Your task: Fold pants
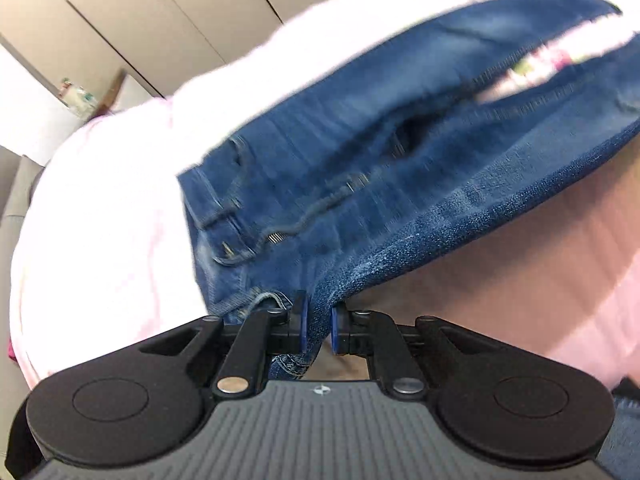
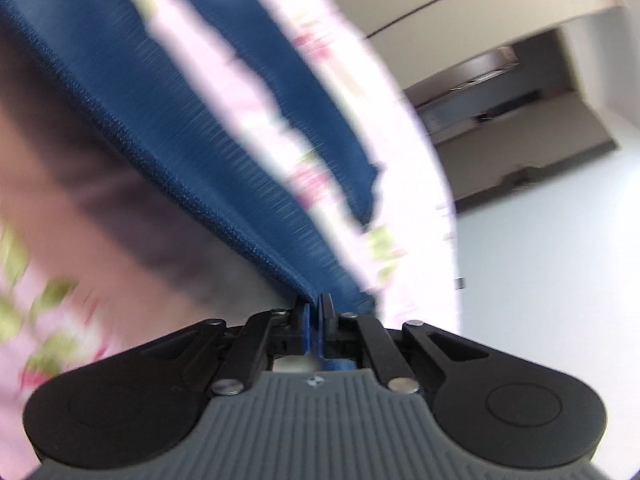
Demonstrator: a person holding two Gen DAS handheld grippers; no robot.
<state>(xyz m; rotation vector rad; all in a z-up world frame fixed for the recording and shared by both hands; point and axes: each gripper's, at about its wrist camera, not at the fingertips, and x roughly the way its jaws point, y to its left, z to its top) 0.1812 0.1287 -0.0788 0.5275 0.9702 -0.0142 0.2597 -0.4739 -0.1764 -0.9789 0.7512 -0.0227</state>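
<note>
A pair of blue denim pants [image 1: 360,152] lies across a pale pink bedsheet [image 1: 104,216]. The waistband with belt loops and the open fly face my left gripper [image 1: 319,322], which is shut on a thick fold of the denim near the waist. That edge is lifted off the sheet and casts a shadow under it. In the right wrist view, a long blue leg [image 2: 224,148] stretches away from my right gripper [image 2: 315,320], which is shut on the leg's edge. The second leg [image 2: 320,128] lies beyond it. Both views are motion-blurred.
The sheet [image 2: 264,92] carries a pink and green flower print. Beige wardrobe doors [image 1: 140,4] stand behind the bed. To the right, the bed's edge drops to a pale floor [image 2: 540,240], with a low dark shelf unit [image 2: 500,92] against the far wall.
</note>
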